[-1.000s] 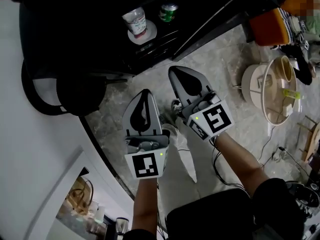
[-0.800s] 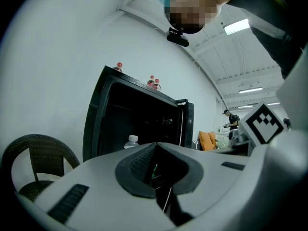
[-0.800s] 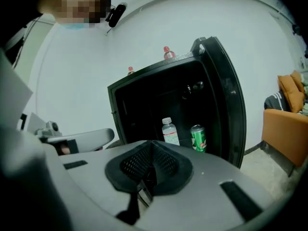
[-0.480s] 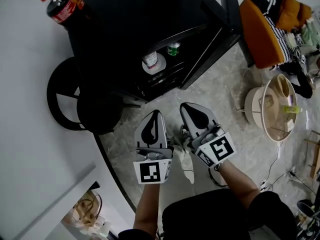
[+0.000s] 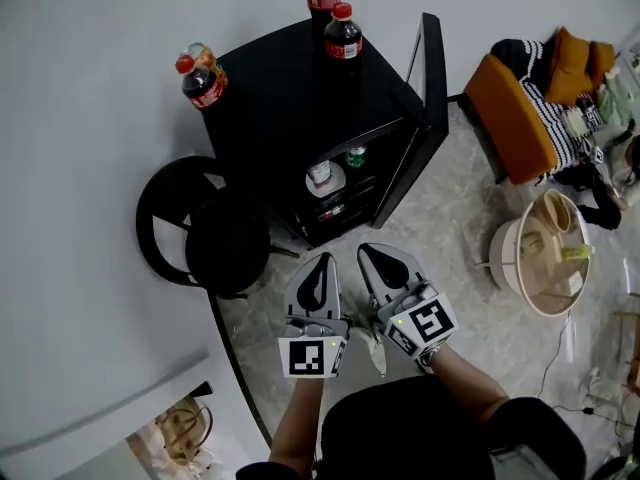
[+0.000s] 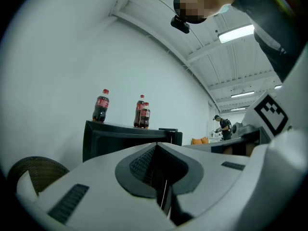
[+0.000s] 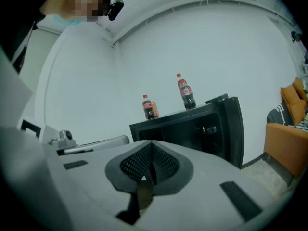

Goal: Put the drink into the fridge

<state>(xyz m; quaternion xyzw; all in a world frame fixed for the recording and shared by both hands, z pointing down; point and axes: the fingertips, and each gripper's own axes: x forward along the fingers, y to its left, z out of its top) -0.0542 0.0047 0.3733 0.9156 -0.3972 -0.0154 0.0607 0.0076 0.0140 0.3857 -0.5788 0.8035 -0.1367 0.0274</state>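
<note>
Head view first: the drink is not in the fridge yet. A left-hand bottle point(image 5: 202, 76) stands near the front corner of the fridge point(image 5: 290, 98) top, and a pair of bottles point(image 5: 343, 33) stands close together at the back. The fridge door point(image 5: 428, 108) hangs open. On the shelf inside sit a green can point(image 5: 356, 155) and a clear container point(image 5: 320, 175).

Well short of all that, the left gripper point(image 5: 322, 266) and the right gripper point(image 5: 378, 258) hover side by side over the floor. Both have their jaws pressed together on nothing.

The likely trouble is this. Those bottles are tall and narrow, so closed jaws arriving at one would shove it rather than take it. The left-hand bottle could topple off towards the black round stool point(image 5: 225, 238). The back pair stand so close that seizing one may knock its neighbour. The shelf is partly taken too, so a bottle may catch on the can going in.

Only the head view shows what is on that shelf. The left gripper view catches all three bottles against the wall, plus a distant person point(image 6: 223, 127). The right gripper view shows just two, along with the open door and an orange sofa point(image 7: 293, 109).
</note>
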